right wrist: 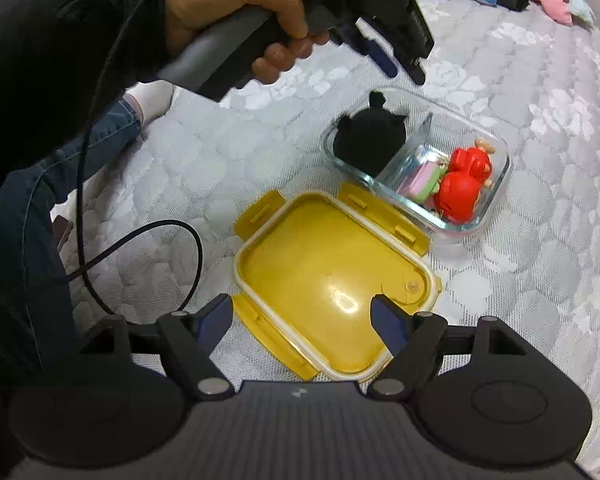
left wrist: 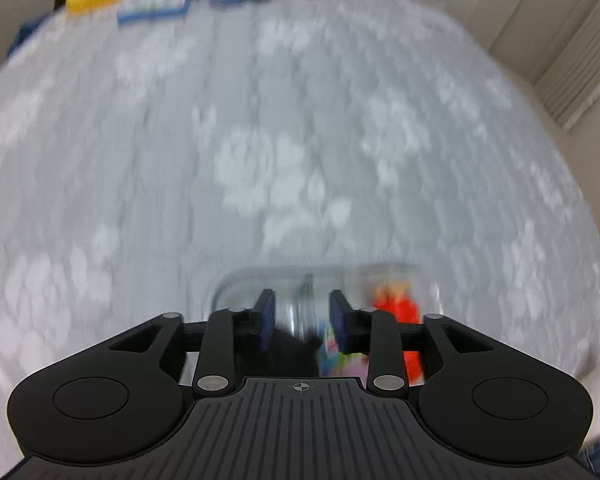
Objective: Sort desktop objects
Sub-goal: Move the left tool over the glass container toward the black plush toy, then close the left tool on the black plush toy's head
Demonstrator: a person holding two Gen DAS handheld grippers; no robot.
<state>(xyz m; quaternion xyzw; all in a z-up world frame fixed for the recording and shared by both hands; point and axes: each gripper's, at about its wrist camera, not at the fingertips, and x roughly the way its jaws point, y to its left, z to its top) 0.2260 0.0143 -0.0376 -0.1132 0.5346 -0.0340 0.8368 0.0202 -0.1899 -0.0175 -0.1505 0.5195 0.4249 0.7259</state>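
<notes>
Sitting filled on the bed, the glass container (right wrist: 416, 164) is holding a black plush (right wrist: 370, 140) and red toys (right wrist: 462, 184); left tongs (right wrist: 396, 58) are hovering empty, half-closed, while right tongs (right wrist: 300, 320), wide open, are straddling the yellow lid (right wrist: 328, 280), unfitted.

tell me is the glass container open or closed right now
Open. The glass container has no cover on it; its yellow lid lies beside it on the bedspread, underside up, and the toys inside sit exposed.
</notes>
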